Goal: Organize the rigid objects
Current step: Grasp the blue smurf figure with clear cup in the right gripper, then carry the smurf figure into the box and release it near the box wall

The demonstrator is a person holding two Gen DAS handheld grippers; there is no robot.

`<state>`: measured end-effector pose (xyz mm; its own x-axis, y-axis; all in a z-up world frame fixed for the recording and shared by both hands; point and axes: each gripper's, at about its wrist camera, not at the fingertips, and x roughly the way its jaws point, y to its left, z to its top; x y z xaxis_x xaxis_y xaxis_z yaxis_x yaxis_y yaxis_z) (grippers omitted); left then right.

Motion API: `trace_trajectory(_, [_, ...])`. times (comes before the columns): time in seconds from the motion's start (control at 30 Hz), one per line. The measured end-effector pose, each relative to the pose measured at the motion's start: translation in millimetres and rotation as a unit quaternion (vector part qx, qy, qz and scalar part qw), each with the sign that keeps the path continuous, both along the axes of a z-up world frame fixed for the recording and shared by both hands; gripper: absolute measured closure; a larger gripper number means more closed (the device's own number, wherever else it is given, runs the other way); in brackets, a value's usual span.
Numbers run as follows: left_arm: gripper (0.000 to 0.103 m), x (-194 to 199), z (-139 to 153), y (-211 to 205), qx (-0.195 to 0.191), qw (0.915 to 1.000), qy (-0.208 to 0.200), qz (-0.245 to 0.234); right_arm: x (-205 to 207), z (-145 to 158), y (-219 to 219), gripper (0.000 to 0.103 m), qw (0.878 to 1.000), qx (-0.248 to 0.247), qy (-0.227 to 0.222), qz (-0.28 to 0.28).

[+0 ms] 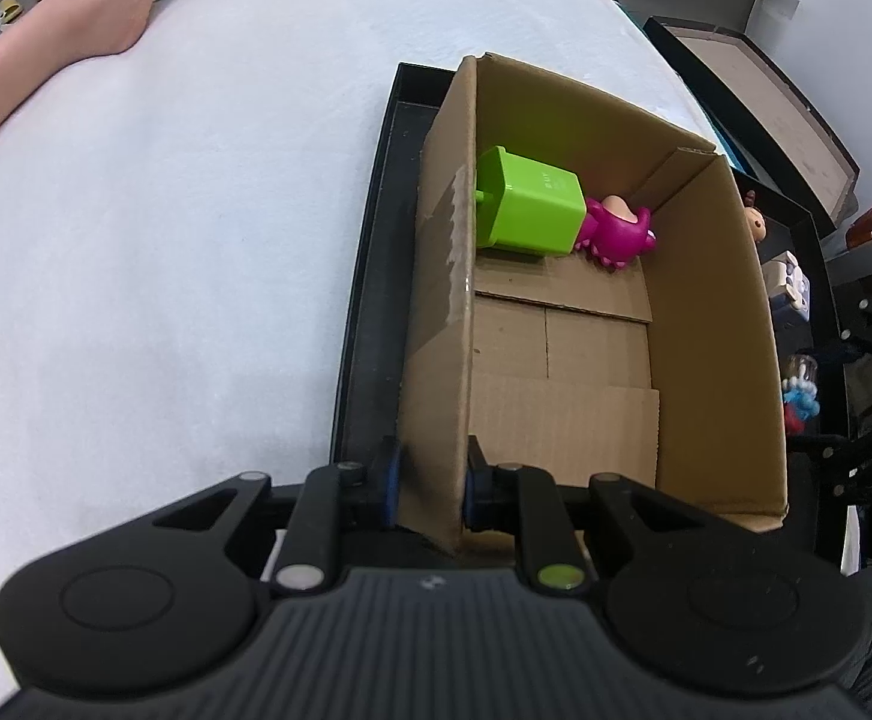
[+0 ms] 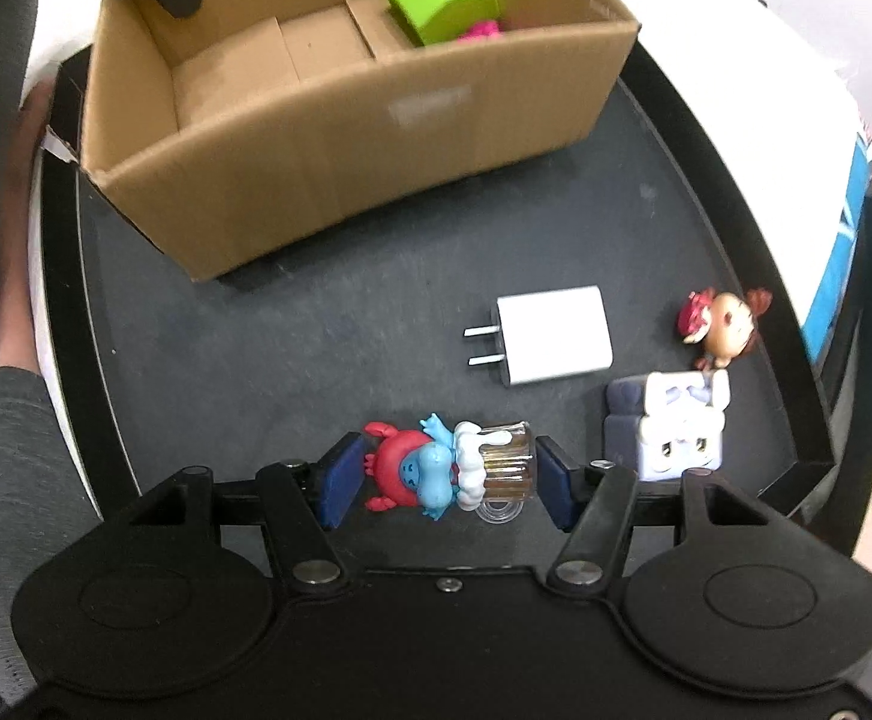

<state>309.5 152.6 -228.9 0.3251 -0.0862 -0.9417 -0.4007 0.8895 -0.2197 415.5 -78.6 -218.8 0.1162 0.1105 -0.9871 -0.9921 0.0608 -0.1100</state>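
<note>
On the black tray (image 2: 154, 330) my left gripper (image 1: 433, 489) pinches the box (image 1: 436, 324) wall, clenched. Inside, at 12 o'clock, lie the green block (image 1: 526, 210) and pink toy (image 1: 619, 231) (touching). My right gripper (image 2: 445, 474) spreads around the blue figure (image 2: 436, 471), not yet gripping; the charger (image 2: 556, 333) sits at 1 o'clock

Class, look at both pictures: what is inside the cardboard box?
Inside the cardboard box lie a green block and a pink toy beside it. The block covers part of the toy; the rest is bare cardboard floor.
</note>
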Motion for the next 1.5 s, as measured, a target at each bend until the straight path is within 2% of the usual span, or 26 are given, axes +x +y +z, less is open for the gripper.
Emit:
trace_trajectory(0.37, [0.085,0,-2,-1,-0.01,0.9999,0.002,-0.013,-6,46,20,0.044,0.999,0.011,-0.042,0.01])
trace_trajectory(0.93, [0.085,-6,-5,6,-0.038,0.9992,-0.008,-0.007,-28,96,68,0.044,0.996,0.021,-0.085,0.035])
trace_trajectory(1.07, [0.085,-7,-4,5,-0.032,0.9993,-0.011,-0.016,-34,102,80,0.044,0.995,0.025,-0.092,0.039])
trace_trajectory(1.27, [0.085,-7,-7,16,-0.053,0.9985,-0.01,-0.009,-47,111,100,0.044,0.993,0.039,-0.099,0.049])
trace_trajectory(1.5, [0.084,-8,-9,16,-0.058,0.9981,-0.015,-0.015,-60,107,127,0.044,0.992,0.059,-0.096,0.054])
